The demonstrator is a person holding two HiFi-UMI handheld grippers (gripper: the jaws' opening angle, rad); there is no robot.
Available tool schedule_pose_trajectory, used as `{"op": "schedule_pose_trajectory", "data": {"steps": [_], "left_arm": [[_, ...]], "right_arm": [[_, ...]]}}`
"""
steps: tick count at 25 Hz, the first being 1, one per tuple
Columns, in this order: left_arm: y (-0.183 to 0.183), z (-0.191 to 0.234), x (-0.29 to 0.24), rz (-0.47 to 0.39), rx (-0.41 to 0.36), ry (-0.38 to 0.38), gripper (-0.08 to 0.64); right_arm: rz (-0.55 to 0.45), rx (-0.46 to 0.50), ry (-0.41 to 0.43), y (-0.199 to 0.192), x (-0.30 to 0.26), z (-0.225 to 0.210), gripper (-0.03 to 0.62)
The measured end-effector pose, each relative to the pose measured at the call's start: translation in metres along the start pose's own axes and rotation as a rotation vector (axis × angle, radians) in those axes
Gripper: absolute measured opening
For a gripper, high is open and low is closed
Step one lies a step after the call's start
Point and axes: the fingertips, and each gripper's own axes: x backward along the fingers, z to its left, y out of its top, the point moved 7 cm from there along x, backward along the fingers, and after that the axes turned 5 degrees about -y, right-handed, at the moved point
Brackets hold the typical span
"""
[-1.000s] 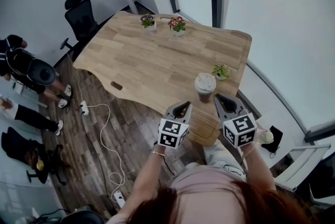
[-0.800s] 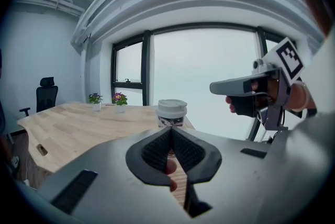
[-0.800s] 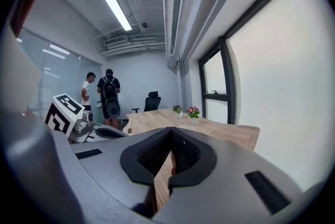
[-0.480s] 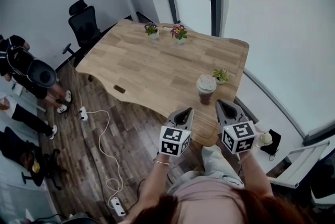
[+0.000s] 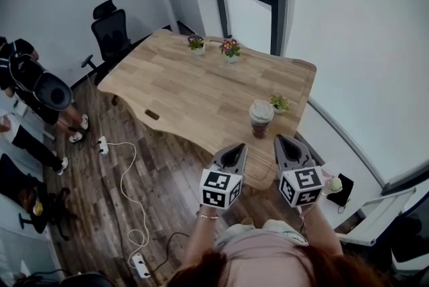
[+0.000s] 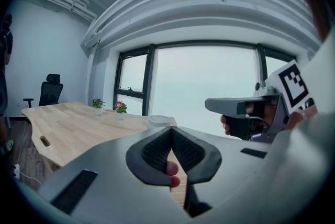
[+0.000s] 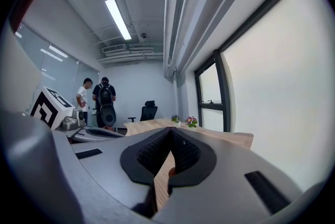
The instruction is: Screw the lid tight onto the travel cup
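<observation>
Wooden table (image 5: 188, 88), and the cup (image 5: 261, 121) stands on it near the front edge, just beside a small plant (image 5: 279, 103). A pale lid (image 5: 261, 109) sits on top of the cup and looks level; whether its thread is turned home cannot be told from here.

Now the tools. The left gripper (image 5: 236, 149) hangs off the table edge, short of the cup and apart from it, its jaws pressed together with nothing between them. The right gripper (image 5: 281, 141) is alongside, a little nearer the cup but not touching it, its jaws likewise closed and empty. The left gripper view confirms it, with pad against pad and the lid just peeking over the tips. The right gripper view shows the same tight seam, with only table beyond.

So where does the task stand? The lid is on the cup and neither tool is on it. Either the tightening is finished and the person has pulled clear, or it has not begun. If it is still to do, one gripper must steady the cup and the other must take the lid and twist.
</observation>
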Motion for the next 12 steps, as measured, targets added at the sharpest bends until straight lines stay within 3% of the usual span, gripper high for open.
{"op": "schedule_pose_trajectory", "data": {"steps": [12], "left_arm": [[0.028, -0.052, 0.013, -0.062, -0.038, 0.100, 0.002]], "right_arm": [[0.001, 0.016, 0.050, 0.017, 0.042, -0.021, 0.000]]}}
